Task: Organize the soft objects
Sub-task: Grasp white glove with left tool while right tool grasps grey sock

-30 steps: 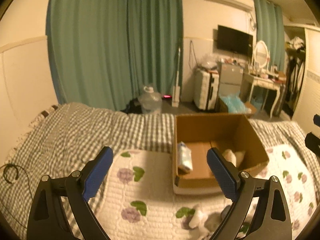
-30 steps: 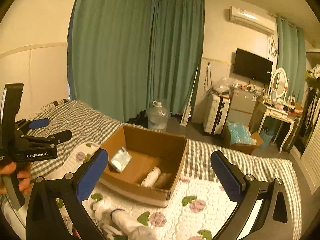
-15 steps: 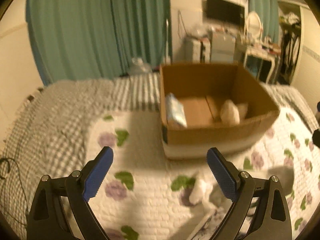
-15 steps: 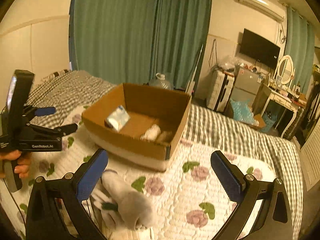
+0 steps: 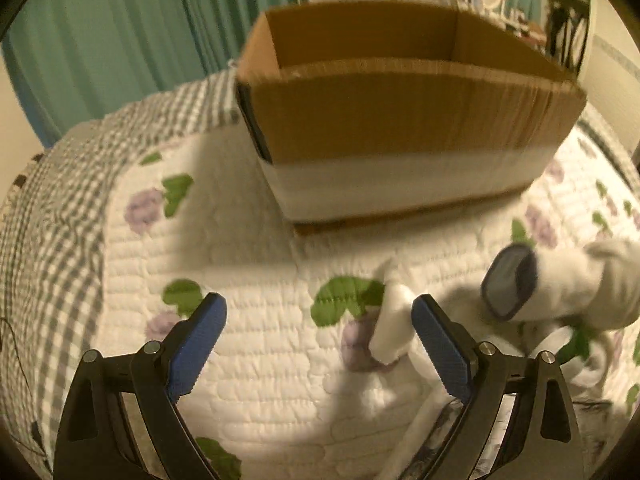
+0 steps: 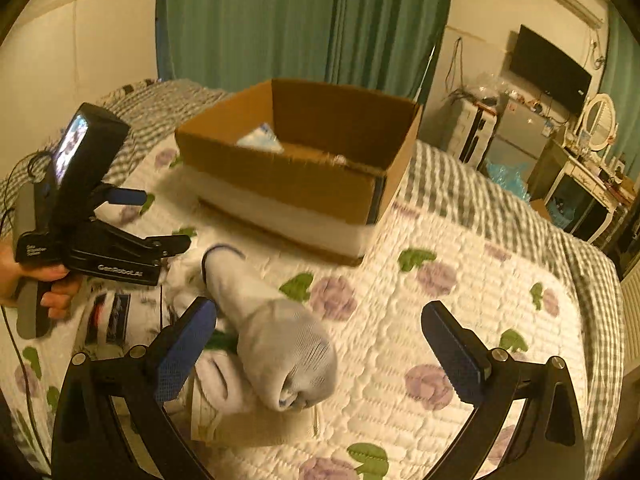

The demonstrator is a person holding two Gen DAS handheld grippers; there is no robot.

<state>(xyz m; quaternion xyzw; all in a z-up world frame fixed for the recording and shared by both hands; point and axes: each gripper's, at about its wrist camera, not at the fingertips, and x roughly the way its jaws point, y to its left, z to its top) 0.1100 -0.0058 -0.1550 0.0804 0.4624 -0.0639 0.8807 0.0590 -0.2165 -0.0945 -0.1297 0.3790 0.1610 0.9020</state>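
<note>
A pile of pale socks lies on the floral quilt in front of a brown cardboard box. A rolled grey sock with a dark cuff is the biggest piece. My right gripper hovers open just above and around that sock. My left gripper is open low over the quilt, with a small white sock beside its right finger. The left gripper also shows at the left of the right wrist view, held by a hand. A blue-white packet and something pale lie in the box.
The quilt covers a bed with a grey checked blanket. Green curtains hang behind. To the right stand a suitcase, a dressing table with a mirror and a wall television.
Both grippers have dropped down and forward towards the quilt; the box and the socks now loom much larger. Both stay open.
</note>
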